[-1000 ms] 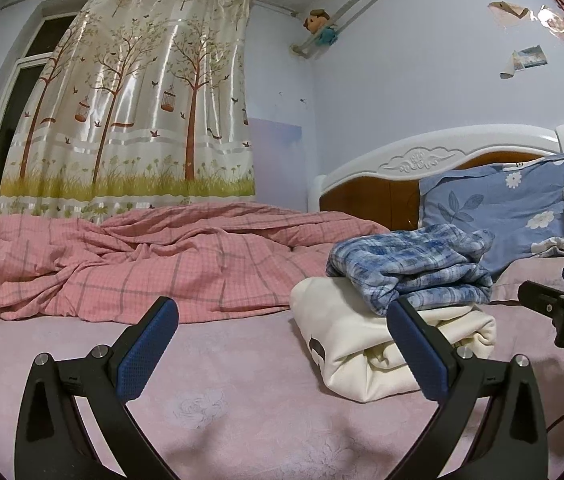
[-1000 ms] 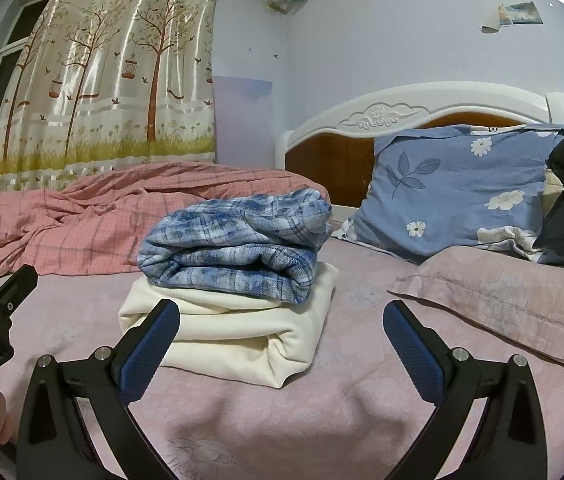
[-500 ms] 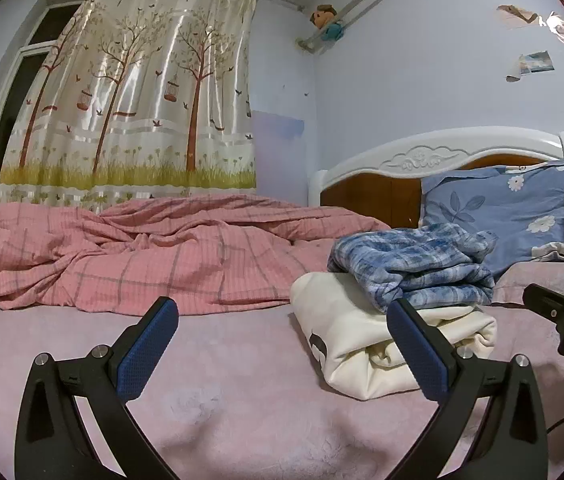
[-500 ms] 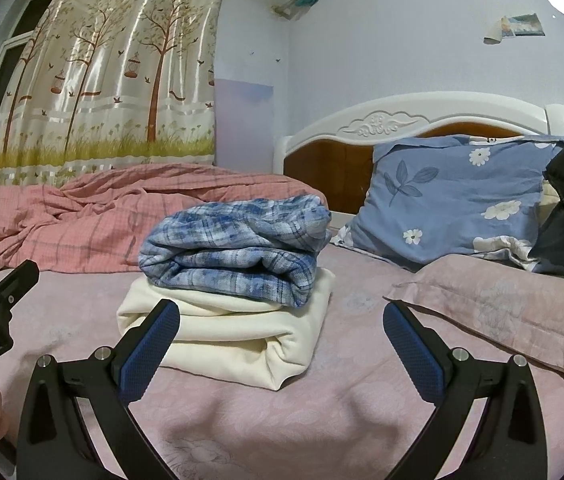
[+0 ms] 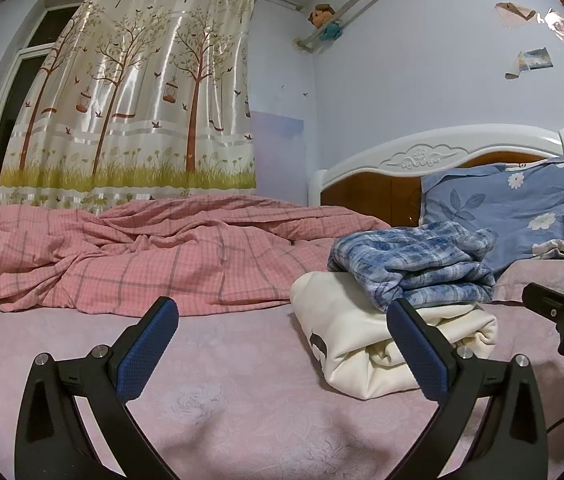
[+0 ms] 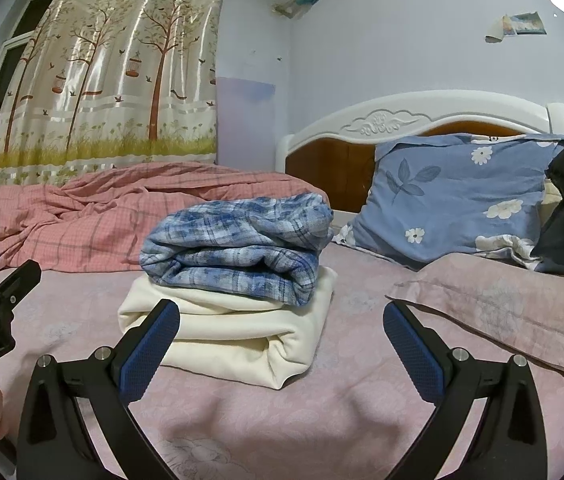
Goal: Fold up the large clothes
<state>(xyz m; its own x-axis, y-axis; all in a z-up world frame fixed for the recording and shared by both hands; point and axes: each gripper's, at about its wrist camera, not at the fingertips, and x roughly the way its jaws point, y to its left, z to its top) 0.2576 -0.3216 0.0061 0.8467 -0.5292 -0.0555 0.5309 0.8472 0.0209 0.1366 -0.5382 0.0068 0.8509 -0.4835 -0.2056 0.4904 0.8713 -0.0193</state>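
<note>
**Two folded garments stacked, both grippers empty**

Low in each wrist view, the left gripper (image 5: 282, 344) and right gripper (image 6: 282, 344) stand spread wide, pinching nothing, above the pink bedsheet (image 6: 362, 400). Just beyond the right gripper, at frame centre, a blue plaid shirt (image 6: 238, 248) lies folded on a folded cream garment (image 6: 234, 332); the left view shows the same stack at centre right. Both look soft, light and floppy, the cream one thicker and smoother, the plaid loosely rolled and liable to slide off. Lifting would likely go best by pinching the cream garment's rounded folded edges from both sides. Behind, a rumpled pink checked quilt (image 5: 154, 256) fills the left, a blue flowered pillow (image 6: 462, 196) the right.
</note>
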